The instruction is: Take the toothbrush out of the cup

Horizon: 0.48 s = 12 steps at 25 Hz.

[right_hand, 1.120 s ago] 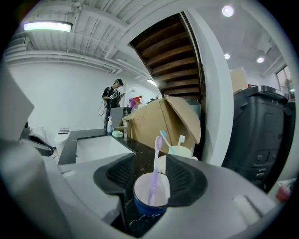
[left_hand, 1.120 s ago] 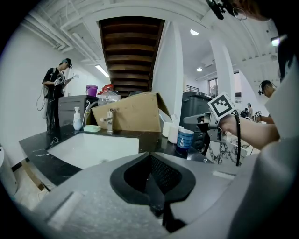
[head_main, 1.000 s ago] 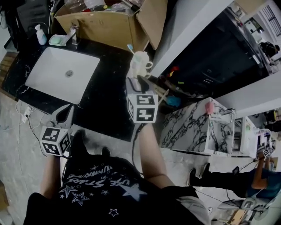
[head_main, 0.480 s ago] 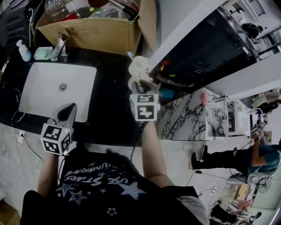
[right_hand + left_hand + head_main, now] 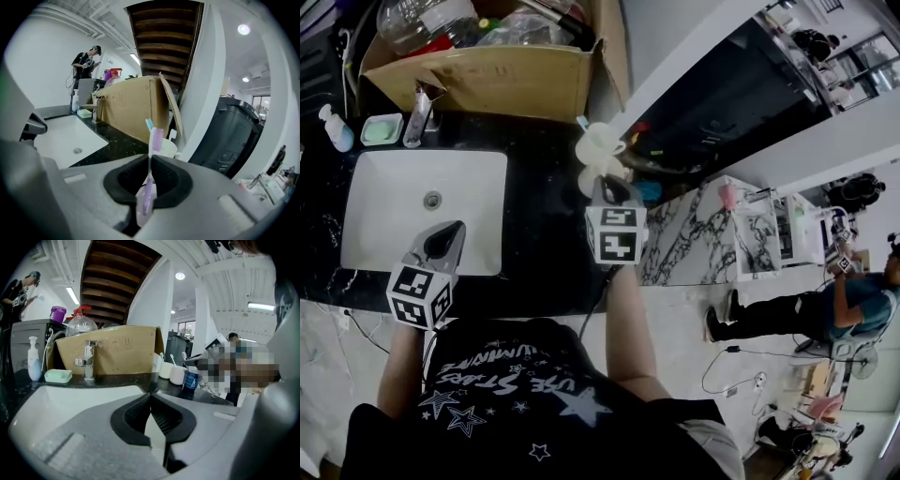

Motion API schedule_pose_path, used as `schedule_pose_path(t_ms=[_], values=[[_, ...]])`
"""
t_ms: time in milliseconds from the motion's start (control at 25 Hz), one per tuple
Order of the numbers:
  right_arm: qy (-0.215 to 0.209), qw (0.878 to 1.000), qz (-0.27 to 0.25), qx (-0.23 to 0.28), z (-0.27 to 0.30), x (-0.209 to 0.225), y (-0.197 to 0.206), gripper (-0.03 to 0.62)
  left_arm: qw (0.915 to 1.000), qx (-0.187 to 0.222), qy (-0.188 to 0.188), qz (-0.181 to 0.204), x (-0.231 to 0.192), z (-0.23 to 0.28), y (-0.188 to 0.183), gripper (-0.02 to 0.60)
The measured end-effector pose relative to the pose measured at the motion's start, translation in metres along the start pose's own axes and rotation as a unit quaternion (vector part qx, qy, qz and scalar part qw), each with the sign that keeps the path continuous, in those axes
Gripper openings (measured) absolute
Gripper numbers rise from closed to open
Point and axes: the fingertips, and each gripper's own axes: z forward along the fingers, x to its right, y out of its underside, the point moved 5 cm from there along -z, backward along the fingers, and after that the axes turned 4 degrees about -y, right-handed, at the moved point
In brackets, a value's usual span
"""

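Observation:
A white cup (image 5: 168,147) stands on the black counter by the cardboard box, and a pink toothbrush (image 5: 155,139) rises from it with its bristle head up. My right gripper (image 5: 150,163) is right at the cup; its jaws are closing, the toothbrush's pale handle stands between the pads and they press on it. A second, blue-tipped toothbrush (image 5: 148,124) shows just behind. From the head view the right gripper (image 5: 607,187) covers the near cup, while the white cup (image 5: 598,145) behind it stays visible. My left gripper (image 5: 441,242) hangs shut and empty over the sink's front edge.
A white sink (image 5: 366,225) is set in the black counter, with a faucet (image 5: 417,117), a soap dish (image 5: 380,128) and a soap bottle (image 5: 336,129) behind it. An open cardboard box (image 5: 487,75) stands at the back. A blue cup (image 5: 191,379) sits beside the white cups.
The right gripper stayed at the cups with only a small shift. The left gripper has come over the sink's front edge. The head camera has swung, so the scene sits differently.

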Motion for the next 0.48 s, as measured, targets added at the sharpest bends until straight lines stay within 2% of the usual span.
schedule_pose_path(t_ms=[120, 480], values=[[0.014, 1.000, 0.001, 0.019, -0.007, -0.001, -0.009, 0.026, 1.0000, 0.005, 0.006, 0.006, -0.012, 0.002, -0.005, 0.010], [0.050, 0.993, 0.040, 0.099, -0.050, 0.006, -0.058, 0.026, 0.9979, 0.020, 0.023, 0.057, -0.031, 0.002, -0.017, 0.011]])
